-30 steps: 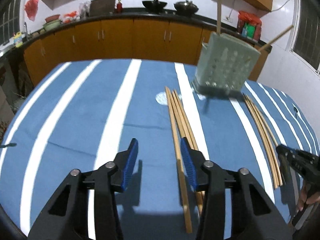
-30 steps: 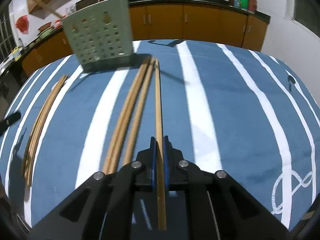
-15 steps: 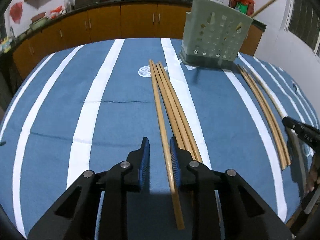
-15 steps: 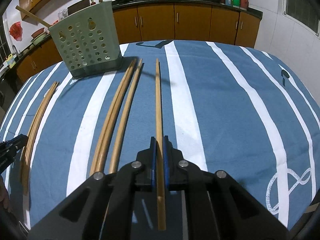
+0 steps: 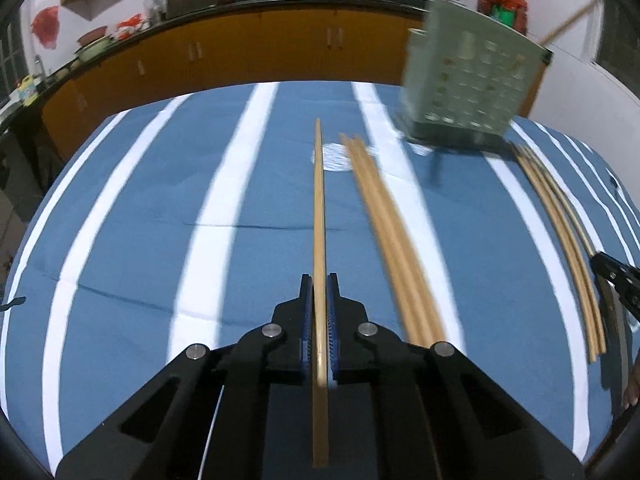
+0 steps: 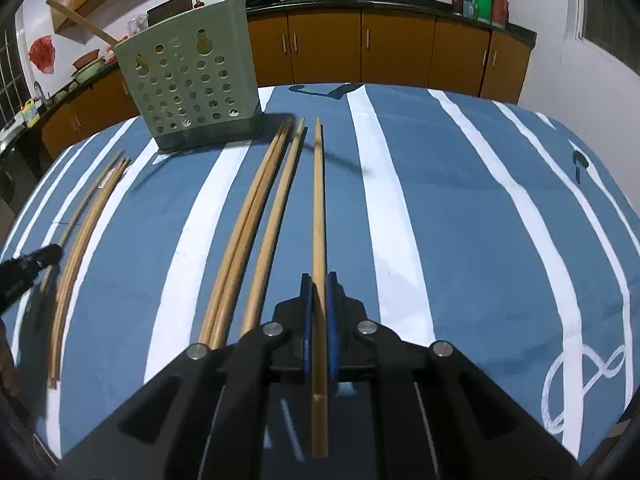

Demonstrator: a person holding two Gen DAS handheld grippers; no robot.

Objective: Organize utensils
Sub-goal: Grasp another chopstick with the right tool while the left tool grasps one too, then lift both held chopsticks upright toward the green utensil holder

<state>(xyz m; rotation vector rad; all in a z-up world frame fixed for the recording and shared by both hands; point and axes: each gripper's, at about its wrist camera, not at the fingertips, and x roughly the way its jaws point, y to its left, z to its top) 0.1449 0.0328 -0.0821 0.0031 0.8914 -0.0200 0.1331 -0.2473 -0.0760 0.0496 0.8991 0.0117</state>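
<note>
Wooden chopstick point(image 5: 319, 216) pinched in left claw point(image 5: 319, 308), another chopstick point(image 6: 318, 216) in right claw point(image 6: 319, 308), both poking straight ahead. Light, stiff, slippery-looking; I'd grip near the thick end.

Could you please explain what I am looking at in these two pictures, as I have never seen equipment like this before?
There is no robot here: a person holds a black two-finger tool in each hand, and a wide-angle camera on each looks forward along its jaws.

In the left wrist view, the left gripper has its jaws shut on a long wooden chopstick. In the right wrist view, the right gripper likewise clamps another long wooden chopstick.

Both views show a table covered by a blue cloth with white stripes. On it stands a pale green perforated plastic utensil holder with a few sticks already in it, and loose bundles of chopsticks lie on the cloth.
</note>
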